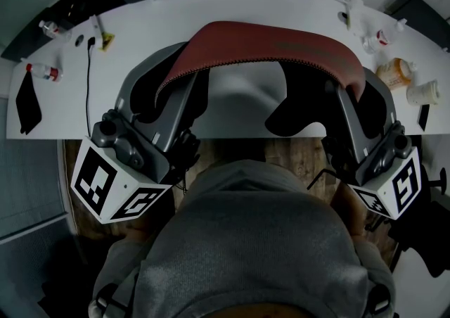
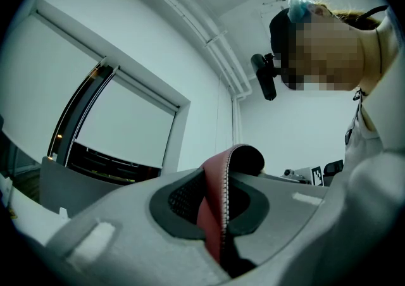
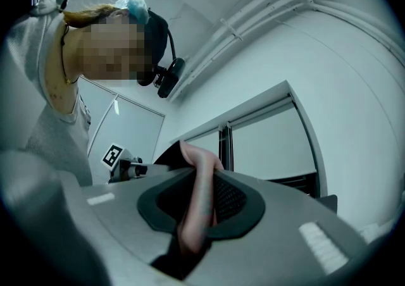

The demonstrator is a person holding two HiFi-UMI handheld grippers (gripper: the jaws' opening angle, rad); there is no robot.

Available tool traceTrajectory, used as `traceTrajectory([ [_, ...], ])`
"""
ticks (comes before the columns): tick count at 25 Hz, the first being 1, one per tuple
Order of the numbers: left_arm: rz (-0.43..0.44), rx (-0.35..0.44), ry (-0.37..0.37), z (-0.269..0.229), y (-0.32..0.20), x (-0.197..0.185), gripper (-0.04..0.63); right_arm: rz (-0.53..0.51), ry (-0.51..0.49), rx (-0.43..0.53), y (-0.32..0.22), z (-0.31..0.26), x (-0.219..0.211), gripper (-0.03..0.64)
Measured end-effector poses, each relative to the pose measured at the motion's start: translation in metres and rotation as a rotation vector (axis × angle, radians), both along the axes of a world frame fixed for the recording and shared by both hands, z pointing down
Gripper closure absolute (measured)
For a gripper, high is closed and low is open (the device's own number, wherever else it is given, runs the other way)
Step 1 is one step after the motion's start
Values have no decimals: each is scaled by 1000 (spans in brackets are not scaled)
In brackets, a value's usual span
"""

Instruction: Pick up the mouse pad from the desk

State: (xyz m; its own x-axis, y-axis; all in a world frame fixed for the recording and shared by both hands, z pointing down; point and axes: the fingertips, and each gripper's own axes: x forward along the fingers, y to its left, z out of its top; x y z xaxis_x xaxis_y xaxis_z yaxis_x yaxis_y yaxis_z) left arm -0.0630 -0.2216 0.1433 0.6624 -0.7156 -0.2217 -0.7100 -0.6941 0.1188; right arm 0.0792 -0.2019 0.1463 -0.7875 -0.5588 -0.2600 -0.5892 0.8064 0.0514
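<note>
- Head view: one pad, red face up, arches clear above the white tabletop. Each end sits in one of two tools.
- The left tool is clamped on the pad's left end, and the right tool on its right end.
- Open white surface lies under the pad. The left edge carries two small bottles and one black cable. The right edge carries one orange bottle and one cup. All are well apart from the pad.
- Left gripper view: the jaws are closed on the pad's stitched edge. The red face and black underside both show here, which the head view does not give.
- Right gripper view: the jaws are closed on the folded pad end. One window shows beyond.
- The gripper views show walls and ceiling. Only the head view shows the tabletop.
</note>
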Motion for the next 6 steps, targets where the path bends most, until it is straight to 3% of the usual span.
traceTrajectory([
  [6,2,1,1,0,0,1,572,-1,6,5,0,0,1,552],
])
